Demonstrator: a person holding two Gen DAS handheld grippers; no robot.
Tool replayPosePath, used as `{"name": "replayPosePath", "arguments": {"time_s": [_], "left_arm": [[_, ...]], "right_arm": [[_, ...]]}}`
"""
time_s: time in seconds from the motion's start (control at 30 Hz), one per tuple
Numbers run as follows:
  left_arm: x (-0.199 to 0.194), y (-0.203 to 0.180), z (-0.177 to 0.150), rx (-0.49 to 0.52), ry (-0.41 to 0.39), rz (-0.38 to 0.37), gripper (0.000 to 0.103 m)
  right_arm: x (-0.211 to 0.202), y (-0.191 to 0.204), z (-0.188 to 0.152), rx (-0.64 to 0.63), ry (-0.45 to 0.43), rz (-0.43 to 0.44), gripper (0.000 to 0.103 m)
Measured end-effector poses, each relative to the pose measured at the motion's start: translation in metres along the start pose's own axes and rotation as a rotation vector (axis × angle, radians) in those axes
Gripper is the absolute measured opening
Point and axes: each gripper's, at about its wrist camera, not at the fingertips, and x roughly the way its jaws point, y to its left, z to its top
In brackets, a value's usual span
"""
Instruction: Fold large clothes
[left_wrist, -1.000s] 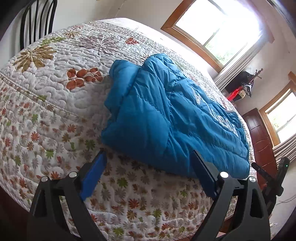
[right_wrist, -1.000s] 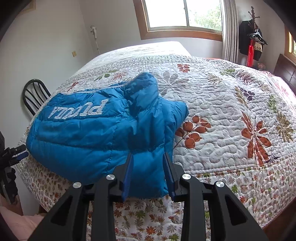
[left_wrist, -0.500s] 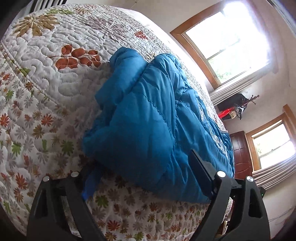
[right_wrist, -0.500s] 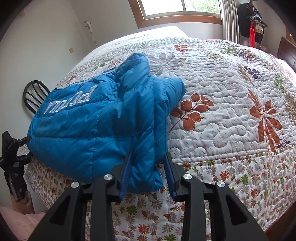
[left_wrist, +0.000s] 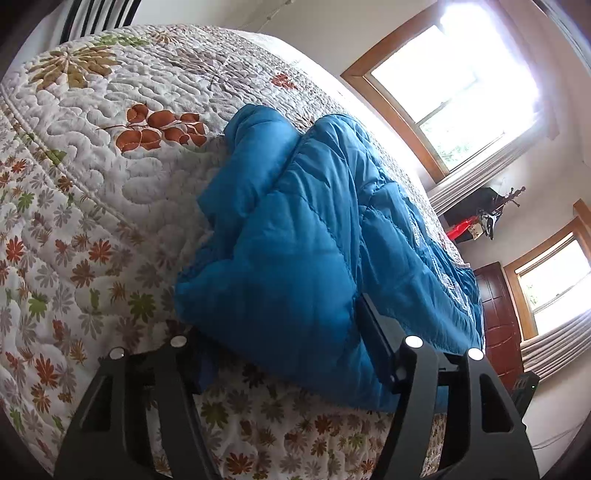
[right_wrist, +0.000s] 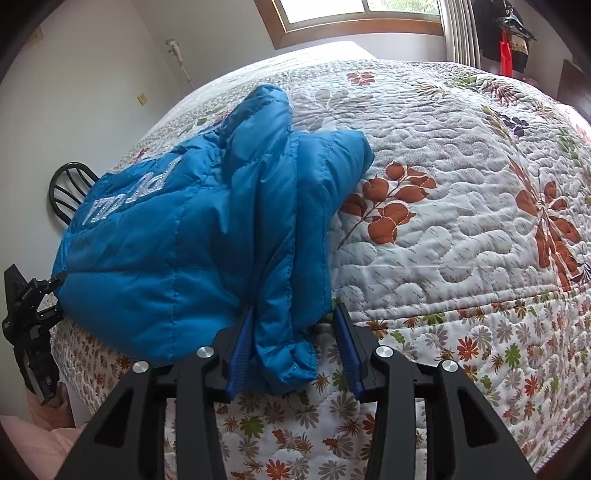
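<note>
A blue puffer jacket (left_wrist: 306, 236) lies folded on a floral quilted bed (left_wrist: 92, 177) near its edge; white lettering shows in the right wrist view (right_wrist: 177, 229). My left gripper (left_wrist: 284, 354) is open, its jaws straddling the jacket's near corner, with the left finger partly hidden under the fabric. My right gripper (right_wrist: 293, 347) has its blue fingers (right_wrist: 242, 347) either side of a bunched fold of the jacket's other corner; the left pad touches the fabric and a gap shows by the right pad. The left gripper also shows at the far left of the right wrist view (right_wrist: 29, 317).
A dark chair (right_wrist: 70, 184) stands beside the bed's far side. Windows (left_wrist: 454, 77) and a coat rack with hanging clothes (left_wrist: 480, 218) are behind. A dark wooden door (left_wrist: 498, 314) is at the right. The quilt's edge drops off just below both grippers.
My left gripper moved in so the jacket corner now sits between its jaws. My right gripper pushed further forward, and the jacket fold sits deeper between its fingers.
</note>
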Motion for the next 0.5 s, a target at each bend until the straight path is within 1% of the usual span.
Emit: {"name": "replayPosePath", "arguments": {"time_s": [0.07, 0.1, 0.13, 0.3, 0.37, 0.4, 0.43, 0.5], "left_arm": [[-0.001, 0.001, 0.001, -0.011, -0.001, -0.015, 0.054], [-0.001, 0.001, 0.002, -0.017, 0.006, -0.034, 0.047], [-0.002, 0.001, 0.000, -0.023, 0.011, -0.045, 0.043], [-0.001, -0.003, -0.001, -0.014, 0.009, -0.040, 0.039], [-0.002, -0.006, -0.001, -0.007, 0.005, -0.039, 0.036], [-0.003, -0.009, 0.000, 0.004, -0.001, -0.036, 0.032], [-0.005, -0.013, 0.000, 0.018, -0.009, -0.032, 0.029], [-0.010, -0.023, 0.000, 0.055, -0.035, -0.016, 0.026]], "right_arm": [[0.000, 0.001, 0.000, -0.002, -0.002, -0.001, 0.043], [-0.001, 0.001, 0.000, -0.003, -0.002, -0.002, 0.043], [-0.001, 0.001, 0.000, -0.004, -0.004, -0.001, 0.043], [-0.002, 0.001, -0.002, 0.000, -0.010, 0.008, 0.043], [-0.003, 0.001, -0.002, 0.002, -0.017, 0.013, 0.043], [-0.004, 0.000, -0.002, 0.005, -0.020, 0.020, 0.043], [-0.006, -0.002, -0.002, 0.015, -0.023, 0.031, 0.043], [-0.015, -0.008, -0.003, 0.041, -0.046, 0.059, 0.043]]}}
